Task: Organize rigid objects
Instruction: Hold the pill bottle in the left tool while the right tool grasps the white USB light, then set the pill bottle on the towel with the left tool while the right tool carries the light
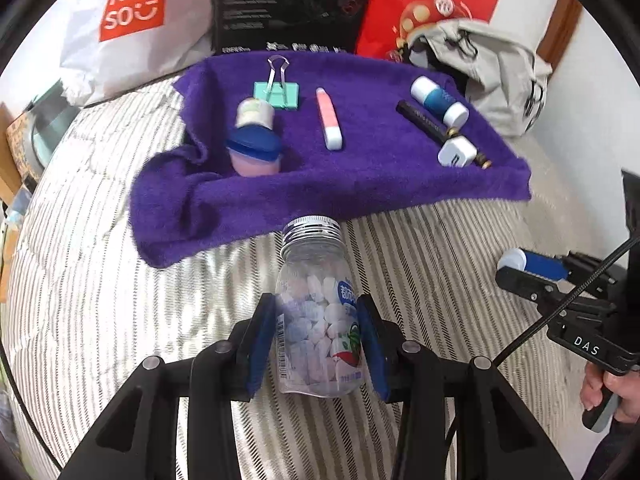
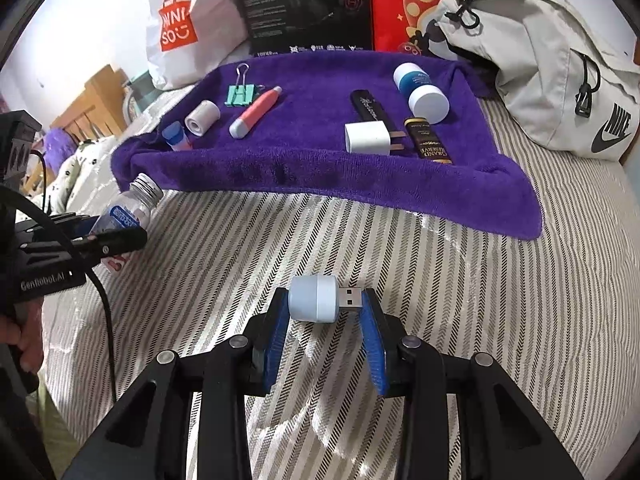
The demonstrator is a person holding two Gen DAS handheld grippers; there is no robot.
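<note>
Right wrist view: right gripper (image 2: pixel 326 312) apparently pinches the USB light (image 2: pixel 318 298) endwise; it could pivot out.

Striped bedspread (image 2: pixel 400 240), white wall (image 2: pixel 92 12) behind, wooden bed frame (image 2: pixel 90 100) at left.

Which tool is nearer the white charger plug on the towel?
Right, probably. The right tool, holding a USB light, sits below the charger plug; the left tool, holding the bottle, sits farther left.
</note>
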